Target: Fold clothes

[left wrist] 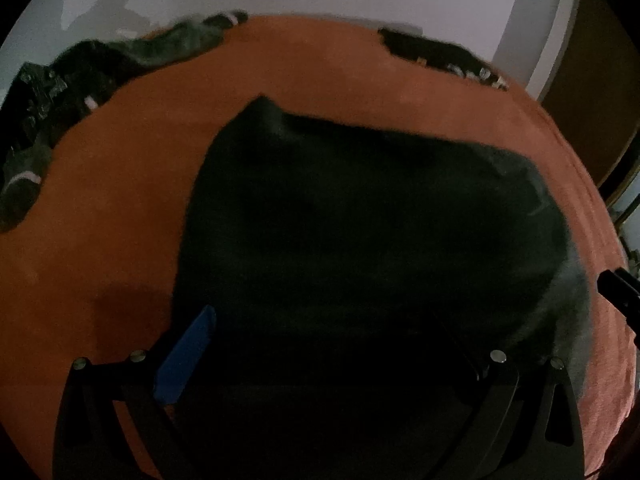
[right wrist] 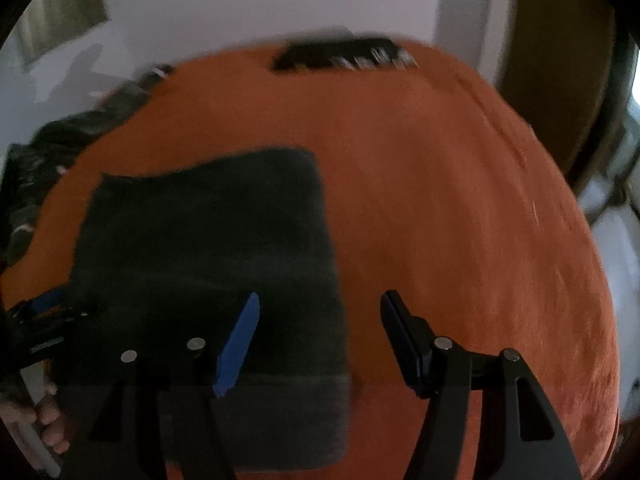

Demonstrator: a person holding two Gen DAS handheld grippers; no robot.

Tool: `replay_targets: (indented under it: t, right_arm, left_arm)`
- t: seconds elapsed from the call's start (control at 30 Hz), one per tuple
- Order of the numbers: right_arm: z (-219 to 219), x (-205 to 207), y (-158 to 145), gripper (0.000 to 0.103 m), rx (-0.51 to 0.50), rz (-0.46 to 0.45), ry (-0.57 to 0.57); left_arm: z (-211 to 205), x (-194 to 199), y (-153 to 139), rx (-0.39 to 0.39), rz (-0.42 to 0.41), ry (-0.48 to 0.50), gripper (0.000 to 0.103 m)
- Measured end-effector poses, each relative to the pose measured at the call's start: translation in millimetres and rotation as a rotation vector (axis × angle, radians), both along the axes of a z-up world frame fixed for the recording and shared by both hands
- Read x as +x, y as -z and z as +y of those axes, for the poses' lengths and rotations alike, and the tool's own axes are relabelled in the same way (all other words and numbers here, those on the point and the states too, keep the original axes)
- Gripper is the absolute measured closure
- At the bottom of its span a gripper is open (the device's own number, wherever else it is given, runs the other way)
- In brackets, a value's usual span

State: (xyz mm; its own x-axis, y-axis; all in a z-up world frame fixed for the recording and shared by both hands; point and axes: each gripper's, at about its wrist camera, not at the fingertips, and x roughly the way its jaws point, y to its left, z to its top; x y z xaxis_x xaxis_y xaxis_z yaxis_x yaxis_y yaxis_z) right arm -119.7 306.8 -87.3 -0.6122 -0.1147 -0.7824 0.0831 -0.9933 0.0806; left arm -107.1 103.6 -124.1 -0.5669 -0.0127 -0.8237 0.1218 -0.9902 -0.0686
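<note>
Garment (right wrist: 208,264), dark and folded, lay on the orange bed (right wrist: 460,200), mostly left of the open right gripper (right wrist: 320,312); left gripper (left wrist: 320,344) grip unclear.

Plenty of open orange bedspread (right wrist: 460,208) to the right of the folded dark garment (right wrist: 208,264), nothing on it all the way to the bed's right edge. The left side is more cramped: a heap of dark clothes (left wrist: 60,92) runs along the left and far-left edge. A second, smaller dark pile (right wrist: 344,54) sits at the far edge by the wall. Between those two piles the far strip of bedspread is clear.
</note>
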Motion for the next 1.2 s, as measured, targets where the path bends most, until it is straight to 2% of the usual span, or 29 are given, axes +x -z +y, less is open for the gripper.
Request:
replay_targets:
  t: [0.03, 0.1, 0.2, 0.37, 0.4, 0.53, 0.77, 0.87, 0.93, 1.2]
  right_arm:
    - [-7.4, 3.9, -4.9, 0.065, -0.016, 0.028, -0.043]
    - [-20.6, 5.0, -4.2, 0.081, -0.056, 0.018, -0.119]
    - [-37.9, 3.6, 5.4, 0.09, -0.063, -0.021, -0.165]
    - [-45.3, -1.0, 24.6, 0.091, -0.027, -0.093, -0.166]
    - [-43.5, -1.8, 25.3, 0.095, -0.032, -0.092, -0.163]
    - [-33.5, -10.6, 25.9, 0.103, -0.047, -0.109, -0.121]
    - [-22.0, -7.7, 28.0, 0.103, -0.019, -0.099, -0.075]
    - [-15.4, -4.4, 29.1, 0.103, -0.019, -0.09, -0.054]
    - [-12.3, -5.2, 31.1, 0.103, -0.019, -0.082, -0.034]
    - [26.0, 14.7, 35.5, 0.103, -0.028, -0.025, 0.117]
  left_arm:
    - [1.8, 3.5, -2.2, 0.005, 0.013, 0.001, 0.0]
    - [5.9, 11.7, -5.8, 0.027, 0.038, 0.009, 0.0]
    - [14.6, 24.9, -6.4, 0.048, 0.059, 0.049, 0.001]
    - [21.2, 34.0, 11.6, 0.011, -0.018, 0.09, 0.001]
    - [19.4, 33.7, 16.7, 0.015, -0.041, 0.084, 0.0]
    - [5.6, 39.9, 18.0, 0.025, -0.048, 0.049, 0.0]
    - [-26.9, 53.4, 22.1, -0.018, -0.034, -0.072, 0.0]
    - [-54.9, 57.8, 33.3, 0.072, -0.068, -0.095, 0.0]
    - [-71.3, 60.5, 35.0, 0.121, -0.075, -0.097, 0.0]
    - [-83.8, 74.0, 19.0, 0.038, -0.087, 0.027, 0.0]
